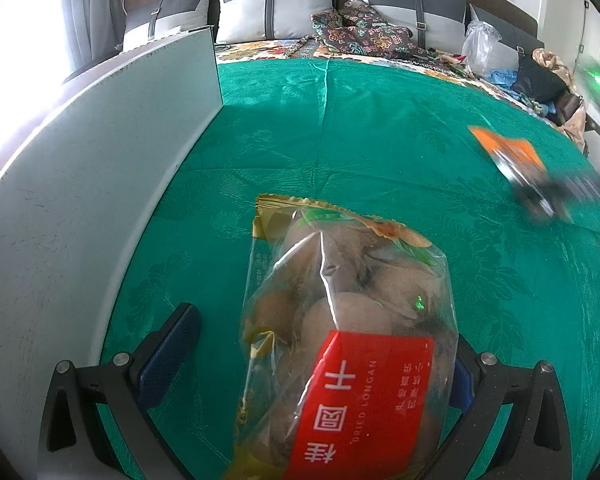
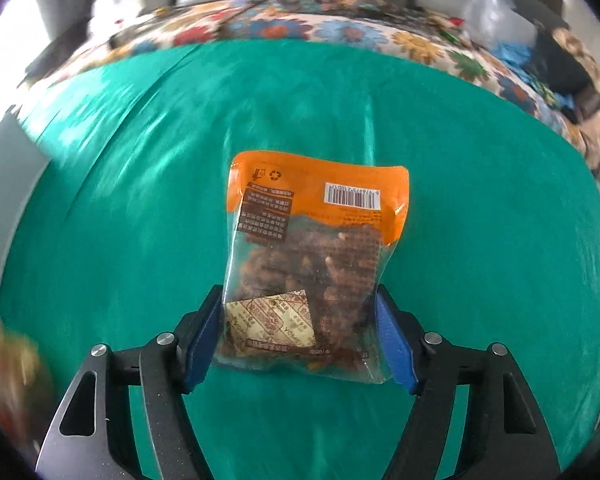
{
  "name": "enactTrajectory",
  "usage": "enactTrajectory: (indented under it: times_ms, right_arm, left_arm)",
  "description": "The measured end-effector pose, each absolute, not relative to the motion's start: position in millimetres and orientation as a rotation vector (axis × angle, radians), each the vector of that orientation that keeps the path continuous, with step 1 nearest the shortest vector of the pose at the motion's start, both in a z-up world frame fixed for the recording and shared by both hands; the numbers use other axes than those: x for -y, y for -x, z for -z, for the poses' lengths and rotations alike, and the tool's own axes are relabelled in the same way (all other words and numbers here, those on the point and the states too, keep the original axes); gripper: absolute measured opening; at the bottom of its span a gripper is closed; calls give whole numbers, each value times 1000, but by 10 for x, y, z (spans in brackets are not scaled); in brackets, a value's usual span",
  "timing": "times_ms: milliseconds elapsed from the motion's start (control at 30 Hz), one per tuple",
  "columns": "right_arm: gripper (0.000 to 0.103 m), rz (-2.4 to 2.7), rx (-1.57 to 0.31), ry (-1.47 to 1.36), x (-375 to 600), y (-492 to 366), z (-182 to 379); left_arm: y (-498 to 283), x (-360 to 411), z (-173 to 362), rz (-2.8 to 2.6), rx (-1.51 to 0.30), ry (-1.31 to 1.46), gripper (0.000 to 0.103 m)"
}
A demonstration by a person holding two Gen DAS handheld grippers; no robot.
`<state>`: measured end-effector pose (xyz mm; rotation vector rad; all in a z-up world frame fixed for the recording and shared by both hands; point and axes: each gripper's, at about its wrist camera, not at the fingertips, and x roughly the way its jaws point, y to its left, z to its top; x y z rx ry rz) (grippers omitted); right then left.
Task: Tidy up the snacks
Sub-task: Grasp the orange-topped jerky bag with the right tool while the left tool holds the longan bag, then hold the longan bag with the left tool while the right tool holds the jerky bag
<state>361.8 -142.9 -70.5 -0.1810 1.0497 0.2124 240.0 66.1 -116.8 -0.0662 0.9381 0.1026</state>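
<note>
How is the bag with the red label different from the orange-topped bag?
The longan bag carries a red label and holds large round brown fruits; the orange bag has an orange top with a barcode and holds small dark pieces. The left gripper stands wide around the longan bag; the right gripper pinches the orange bag. Both are see-through plastic above the green cloth.

The clear longan bag (image 1: 348,320) carries a red label (image 1: 364,404) reading "DRIED LONGAN" beside large white Chinese characters. The orange snack pouch (image 2: 316,256) shows a barcode sticker (image 2: 352,198), a recycling symbol and Chinese print too small to read
</note>
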Motion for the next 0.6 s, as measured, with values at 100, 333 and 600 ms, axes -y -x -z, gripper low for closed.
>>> enactTrajectory:
  times_ms: [100, 333, 600]
  right_arm:
    - [73, -266, -1038, 204, 1646, -3018, 702]
    - [73, -228, -954, 165, 2106, -1721, 834]
    - [88, -174, -839, 156, 2064, -1475, 940]
  left_arm:
    - [-2398, -659, 1168, -103, -938, 66, 103]
    - [-2399, -660, 1169, -102, -938, 66, 103]
    - [-2399, -662, 1169, -102, -938, 66, 103]
